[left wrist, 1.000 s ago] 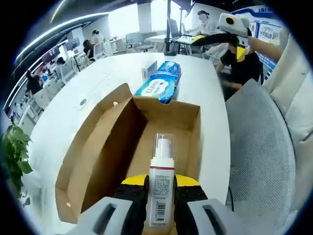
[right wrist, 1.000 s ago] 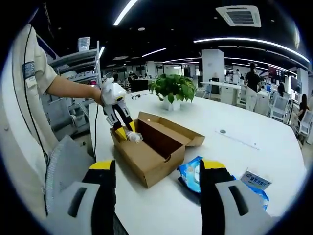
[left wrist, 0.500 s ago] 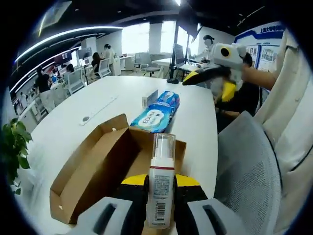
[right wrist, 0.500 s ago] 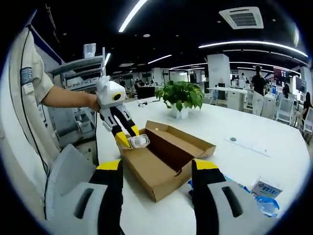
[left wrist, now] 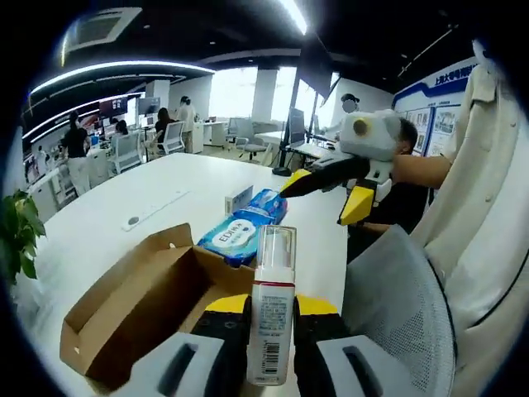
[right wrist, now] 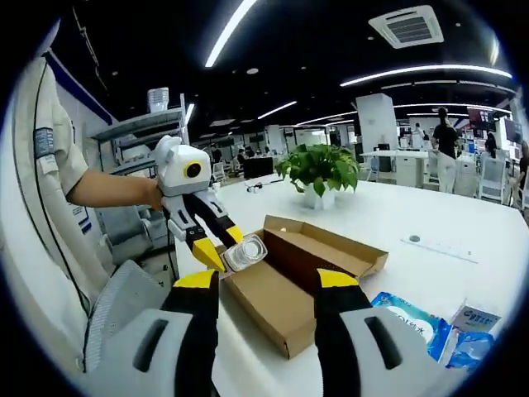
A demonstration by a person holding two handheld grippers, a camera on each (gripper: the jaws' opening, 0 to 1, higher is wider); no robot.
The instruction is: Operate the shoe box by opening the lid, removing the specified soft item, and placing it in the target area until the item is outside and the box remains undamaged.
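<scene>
The left gripper (left wrist: 271, 318), clamped on the pump bottle (left wrist: 272, 318), has lifted it higher, clear above the open shoe box (left wrist: 145, 308). Farther off, the right gripper (right wrist: 269, 285) stays spread, empty, beyond the wipes pack (left wrist: 242, 232).

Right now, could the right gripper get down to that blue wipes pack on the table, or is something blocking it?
Probably yes. The right gripper is open and holds nothing, and the blue wipes pack lies bare on the table beside the open box. The left gripper holds the bottle over the box's other end.
</scene>
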